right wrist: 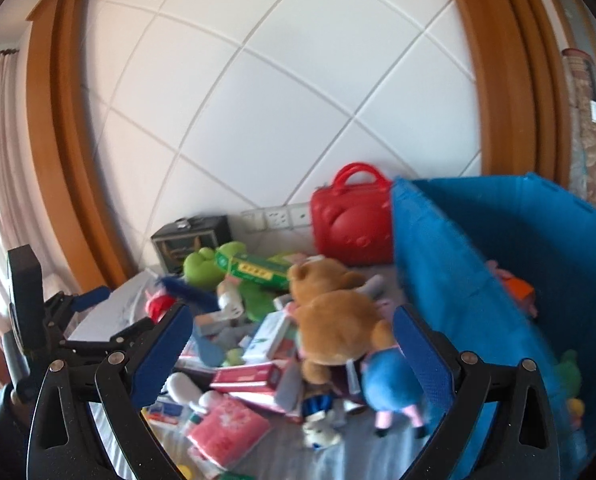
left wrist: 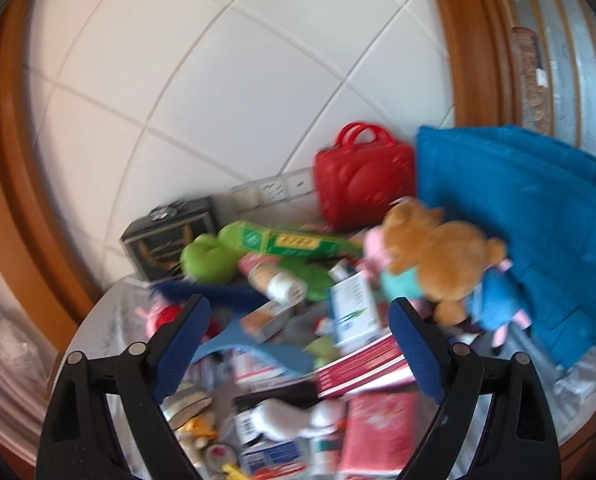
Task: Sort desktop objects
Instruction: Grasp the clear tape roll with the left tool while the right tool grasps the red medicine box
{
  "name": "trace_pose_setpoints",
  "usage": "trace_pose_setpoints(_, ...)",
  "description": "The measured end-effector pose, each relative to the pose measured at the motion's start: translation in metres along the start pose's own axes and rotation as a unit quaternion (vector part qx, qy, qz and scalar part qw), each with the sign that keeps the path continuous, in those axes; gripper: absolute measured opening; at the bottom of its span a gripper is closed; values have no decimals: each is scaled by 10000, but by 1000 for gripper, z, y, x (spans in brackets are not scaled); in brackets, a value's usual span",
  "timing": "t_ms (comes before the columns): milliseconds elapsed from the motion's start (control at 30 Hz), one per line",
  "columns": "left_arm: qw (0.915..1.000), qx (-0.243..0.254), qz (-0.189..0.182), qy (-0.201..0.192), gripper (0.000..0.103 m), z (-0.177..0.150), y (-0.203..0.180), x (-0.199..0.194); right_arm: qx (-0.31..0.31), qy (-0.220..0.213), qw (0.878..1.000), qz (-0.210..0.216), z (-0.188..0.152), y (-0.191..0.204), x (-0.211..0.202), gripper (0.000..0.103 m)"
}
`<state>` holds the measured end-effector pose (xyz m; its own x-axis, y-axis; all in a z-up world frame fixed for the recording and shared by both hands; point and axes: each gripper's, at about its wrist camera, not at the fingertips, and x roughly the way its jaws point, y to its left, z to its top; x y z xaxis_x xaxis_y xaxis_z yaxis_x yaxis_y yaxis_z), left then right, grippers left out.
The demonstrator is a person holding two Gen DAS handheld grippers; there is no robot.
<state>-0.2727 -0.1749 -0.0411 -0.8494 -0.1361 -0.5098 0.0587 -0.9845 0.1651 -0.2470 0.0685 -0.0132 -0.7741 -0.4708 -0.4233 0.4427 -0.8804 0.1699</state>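
A pile of toys and boxes covers the table. A brown teddy bear (left wrist: 437, 256) (right wrist: 333, 312) lies on top, beside a blue plush pig (right wrist: 393, 384) (left wrist: 493, 300). A green plush (left wrist: 210, 258) (right wrist: 202, 262), a long green box (left wrist: 294, 242) (right wrist: 254, 268) and a pink-red box (right wrist: 250, 376) (left wrist: 361, 368) lie in the heap. My left gripper (left wrist: 299, 344) is open and empty above the pile. My right gripper (right wrist: 292, 350) is open and empty, its jaws on either side of the bear and above it. The left gripper shows in the right wrist view (right wrist: 94, 300).
A blue fabric bin (right wrist: 497, 264) (left wrist: 517, 216) stands at the right with a few toys inside. A red toy case (right wrist: 349, 224) (left wrist: 361, 180) and a dark box (right wrist: 194, 240) (left wrist: 170, 236) stand against the tiled wall. Wall sockets (right wrist: 278, 216) sit behind.
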Motion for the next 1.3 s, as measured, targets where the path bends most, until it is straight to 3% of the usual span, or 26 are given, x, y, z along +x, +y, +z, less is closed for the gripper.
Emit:
trace_pose_setpoints(100, 9998, -53, 99, 182, 92, -20, 35, 9, -164, 196, 9995, 189, -12, 22, 23, 102)
trace_pose_setpoints(200, 9989, -64, 259, 383, 92, -43, 68, 18, -533, 716, 9953, 386, -26, 40, 57, 102)
trace_pose_setpoints(333, 9960, -274, 501, 693, 92, -69, 104, 33, -1257, 1612, 9754, 823, -53, 62, 106, 102)
trace_pose_setpoints(400, 9939, -436, 503, 879, 92, -79, 118, 41, -1797, 1935, 9611, 808, -68, 74, 130, 102)
trace_pose_setpoints(500, 9906, -571, 604, 1088, 92, -93, 137, 54, -2697, 2489, 9267, 813, -91, 90, 173, 91)
trace_pose_setpoints(667, 9876, -807, 383, 1294, 92, -113, 162, 75, -3615, 3584, 8555, 947, -128, 100, 255, 85)
trace_pose_setpoints(733, 9860, -797, 217, 1447, 92, -122, 171, 88, -4131, 3506, 8365, 822, -133, 105, 272, 84)
trace_pose_setpoints(833, 9836, -543, -97, 1716, 92, -134, 182, 113, -4327, 3901, 8071, 958, -136, 107, 296, 79)
trace_pose_setpoints(967, 9778, -22, -623, 1999, 92, -148, 194, 146, -4734, 4119, 7721, 1006, -148, 105, 311, 79)
trace_pose_setpoints(1100, 9637, 606, -1081, 2363, 91, -158, 192, 185, -4714, 4296, 7616, 1150, -146, 100, 317, 78)
trace_pose_setpoints(1200, 9572, 747, -1261, 2496, 91, -164, 191, 204, -4659, 4446, 7551, 1231, -147, 99, 317, 78)
trace_pose_setpoints(1233, 9545, 712, -1319, 2579, 84, -166, 192, 211, -4577, 4498, 7570, 1231, -148, 97, 318, 77)
trace_pose_setpoints(1267, 9531, 671, -1333, 2633, 66, -168, 193, 216, -4500, 4520, 7609, 1195, -147, 96, 318, 75)
trace_pose_setpoints(1300, 9503, 579, -1371, 2734, 61, -171, 194, 221, -4408, 4524, 7666, 1154, -147, 95, 318, 69)
